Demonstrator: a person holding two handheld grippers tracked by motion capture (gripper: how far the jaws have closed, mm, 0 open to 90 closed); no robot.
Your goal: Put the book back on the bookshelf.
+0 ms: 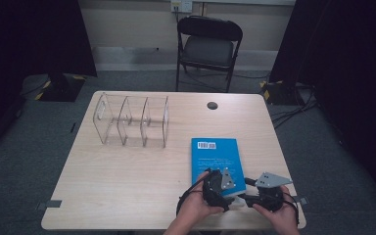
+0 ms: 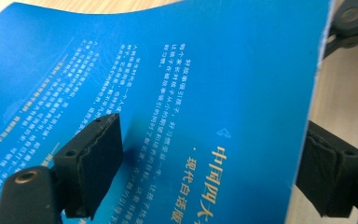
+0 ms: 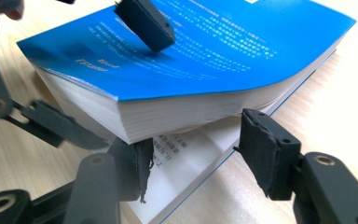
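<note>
A blue paperback book point(image 1: 215, 156) lies at the right of the table point(image 1: 127, 186), with both grippers at its near end. In the right gripper view the book's point(image 3: 223, 51) cover and most pages arch up off a printed page point(image 3: 186, 154) lying flat. My right gripper point(image 3: 200, 158) is open, its left pad under the raised block and its right pad free in front. My left gripper point(image 2: 214, 165) straddles the book's point(image 2: 191, 70) side edge, one pad point(image 3: 147, 23) just over the cover and the other past the edge, open. Seen from above, the left gripper point(image 1: 225, 188) and right gripper point(image 1: 245, 198) nearly meet.
A clear acrylic rack point(image 1: 132, 120) with three slots stands at the back left of the table. A black round grommet point(image 1: 212, 105) sits near the far edge. A folding chair point(image 1: 208, 46) stands beyond the table. Bare wood lies left of the book.
</note>
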